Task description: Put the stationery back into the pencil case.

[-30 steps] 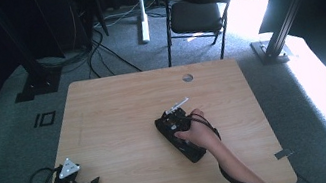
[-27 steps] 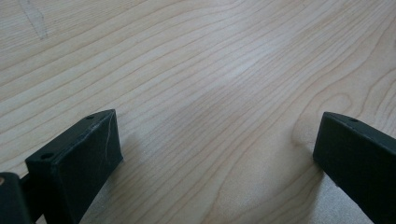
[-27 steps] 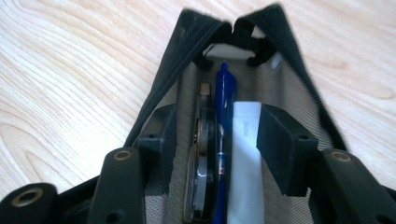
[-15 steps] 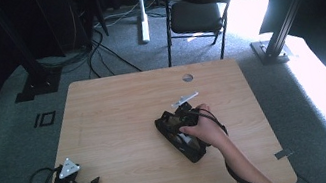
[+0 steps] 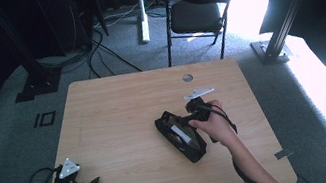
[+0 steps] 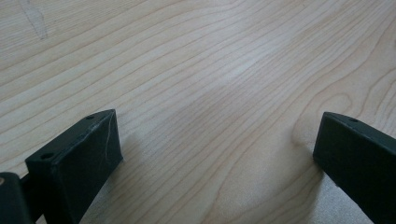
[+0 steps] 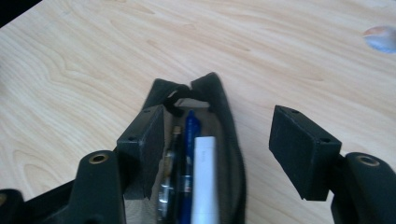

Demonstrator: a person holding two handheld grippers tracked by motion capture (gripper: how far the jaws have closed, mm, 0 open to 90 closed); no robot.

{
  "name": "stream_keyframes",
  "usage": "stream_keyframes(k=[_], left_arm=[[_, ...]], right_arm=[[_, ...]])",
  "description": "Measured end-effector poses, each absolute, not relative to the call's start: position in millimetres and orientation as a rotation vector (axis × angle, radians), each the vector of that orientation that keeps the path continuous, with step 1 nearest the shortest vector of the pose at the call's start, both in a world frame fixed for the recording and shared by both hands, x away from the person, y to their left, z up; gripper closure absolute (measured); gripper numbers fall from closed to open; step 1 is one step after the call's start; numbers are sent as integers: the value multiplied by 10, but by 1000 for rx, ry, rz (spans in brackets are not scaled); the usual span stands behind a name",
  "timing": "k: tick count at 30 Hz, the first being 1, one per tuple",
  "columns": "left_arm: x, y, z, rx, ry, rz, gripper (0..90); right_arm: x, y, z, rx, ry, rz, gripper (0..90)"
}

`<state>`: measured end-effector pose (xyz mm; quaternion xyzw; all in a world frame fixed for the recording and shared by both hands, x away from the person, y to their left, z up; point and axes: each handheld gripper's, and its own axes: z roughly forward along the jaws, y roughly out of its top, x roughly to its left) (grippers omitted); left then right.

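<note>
Resting at the near left corner of the surface [image 5: 113, 110], the left tool [image 5: 93, 182] looks unchanged from a second ago: its jaws stand wide apart in the left gripper view, with bare wood grain between them. Further right, the right tool [image 7: 219, 144] has shifted over that second. Its grey plate has swung a little to the far side and the hand [image 5: 215, 125] has slid slightly along the black pencil case [image 5: 181, 136]. The right gripper view shows this tool spread open too, one jaw dipped inside the open mouth of the case and the other outside its wall, so that the wall lies between them, not yet pinched. Just beyond the inner jaw lie a dark pen [image 7: 170, 179], a blue pen [image 7: 189, 154] and a white stick [image 7: 205, 182]. I judge the tool is lining up to clamp the case's edge.
</note>
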<state>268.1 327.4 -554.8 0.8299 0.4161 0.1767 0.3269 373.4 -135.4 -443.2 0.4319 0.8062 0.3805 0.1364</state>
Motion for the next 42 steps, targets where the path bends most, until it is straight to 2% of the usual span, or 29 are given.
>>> stream_keyframes(k=[8, 42], left_arm=[[2681, 3274, -5548, 2174, 1090, 463, 11], [2681, 3274, -5549, 2174, 1090, 463, 11]], right_arm=[[3745, -1559, -4443, 1269, 2256, 1125, 329], [3636, -2386, -5028, 1487, 2095, 971, 266]])
